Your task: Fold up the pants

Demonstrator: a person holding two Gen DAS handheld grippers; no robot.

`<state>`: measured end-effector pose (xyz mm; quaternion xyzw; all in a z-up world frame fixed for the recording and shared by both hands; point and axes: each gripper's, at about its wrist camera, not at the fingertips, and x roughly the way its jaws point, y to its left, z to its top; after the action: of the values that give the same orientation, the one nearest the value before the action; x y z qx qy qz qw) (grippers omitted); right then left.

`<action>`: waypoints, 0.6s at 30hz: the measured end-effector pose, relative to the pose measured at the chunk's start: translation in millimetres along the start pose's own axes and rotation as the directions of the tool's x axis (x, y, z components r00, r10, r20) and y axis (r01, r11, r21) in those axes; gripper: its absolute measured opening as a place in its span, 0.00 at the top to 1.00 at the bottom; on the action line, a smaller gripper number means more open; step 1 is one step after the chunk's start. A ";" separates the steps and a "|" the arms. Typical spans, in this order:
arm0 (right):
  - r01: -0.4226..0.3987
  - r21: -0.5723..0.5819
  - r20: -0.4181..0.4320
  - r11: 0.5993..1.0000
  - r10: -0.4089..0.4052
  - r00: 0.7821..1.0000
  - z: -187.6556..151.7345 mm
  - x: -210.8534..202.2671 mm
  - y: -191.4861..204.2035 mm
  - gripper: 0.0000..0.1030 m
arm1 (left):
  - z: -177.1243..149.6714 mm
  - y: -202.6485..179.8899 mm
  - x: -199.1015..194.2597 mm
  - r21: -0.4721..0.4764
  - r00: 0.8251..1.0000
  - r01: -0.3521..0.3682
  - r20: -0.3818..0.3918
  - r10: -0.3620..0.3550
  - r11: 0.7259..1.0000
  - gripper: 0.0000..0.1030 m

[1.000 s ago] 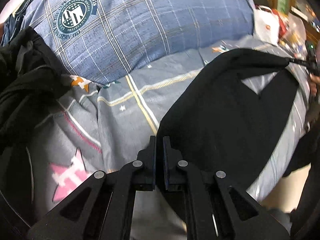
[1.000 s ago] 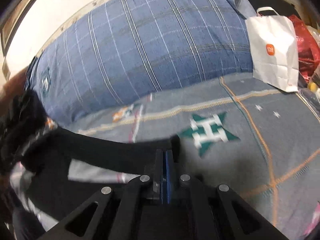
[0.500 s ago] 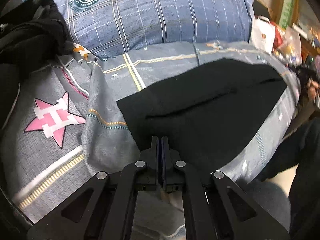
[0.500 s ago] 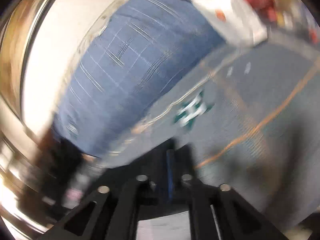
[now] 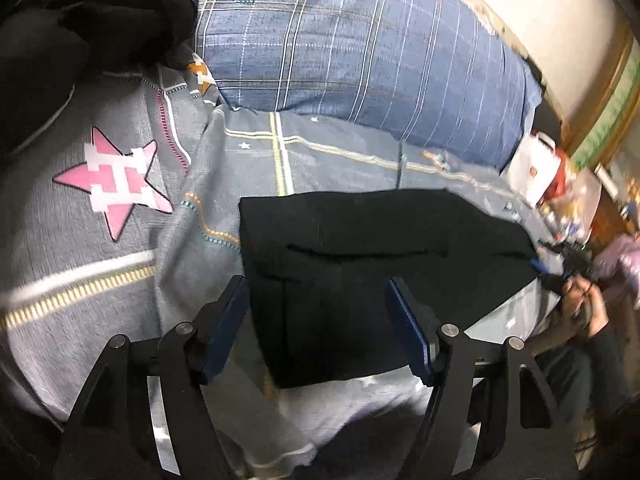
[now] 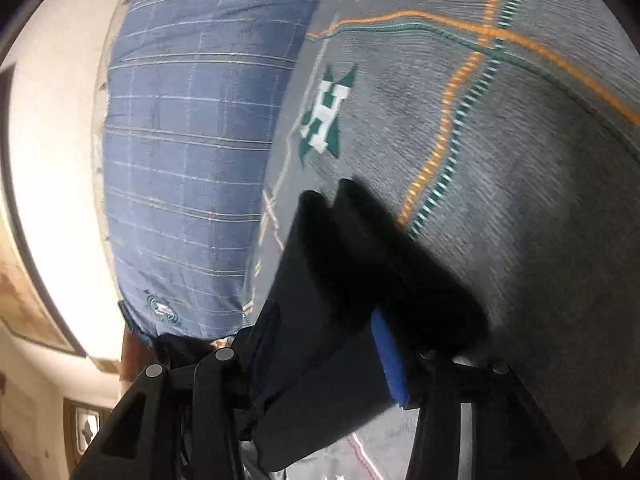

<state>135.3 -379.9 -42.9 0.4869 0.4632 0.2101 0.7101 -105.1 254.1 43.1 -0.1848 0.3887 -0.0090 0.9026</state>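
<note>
The black pants lie folded flat on the grey bedspread. My left gripper is open, its blue pads on either side of the near edge of the pants, holding nothing. In the right wrist view my right gripper is open over the end of the pants; the cloth lies between the jaws and hides most of the left pad. The right gripper also shows in the left wrist view at the far right end of the pants.
A big blue plaid pillow lies along the wall behind the pants. A heap of black clothes sits at the far left. A white paper bag and clutter stand at the right end of the bed.
Both grippers have opened and let go of the pants, which now lie folded on the bed. The right gripper has rolled sideways.
</note>
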 end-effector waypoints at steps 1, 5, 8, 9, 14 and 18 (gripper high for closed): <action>-0.006 -0.006 -0.005 1.000 0.006 1.000 1.3 1.3 1.3 0.56 | 1.9 -0.4 -0.3 -0.027 1.000 0.004 0.003 -0.004 1.000 0.32; 0.038 -0.108 0.013 0.993 -0.036 0.999 5.0 8.8 17.4 0.56 | 16.5 9.3 6.0 -0.208 0.999 0.042 -0.008 -0.045 0.977 0.32; 0.062 -0.138 0.027 0.989 -0.059 0.998 1.6 15.9 22.5 0.57 | 29.4 15.5 15.2 -0.337 0.995 0.091 -0.016 -0.102 0.937 0.32; 0.079 -0.161 0.036 0.984 -0.074 0.997 0.1 17.7 26.1 0.58 | 33.4 17.7 19.3 -0.379 0.993 0.106 -0.014 -0.120 0.919 0.32; 0.143 -0.248 0.049 0.958 -0.135 0.990 -5.9 26.7 37.9 0.58 | 36.0 27.6 28.2 -0.484 0.996 0.056 -0.040 -0.086 0.873 0.32; 0.105 -0.191 0.039 0.976 -0.100 0.994 -2.7 28.3 29.1 0.58 | 21.8 29.7 30.1 -0.540 0.992 0.040 -0.079 -0.098 0.841 0.32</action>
<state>151.1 -344.6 -30.3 0.3944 0.4548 0.2099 0.7704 -72.5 284.1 25.7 -0.4431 0.4148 0.0581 0.7926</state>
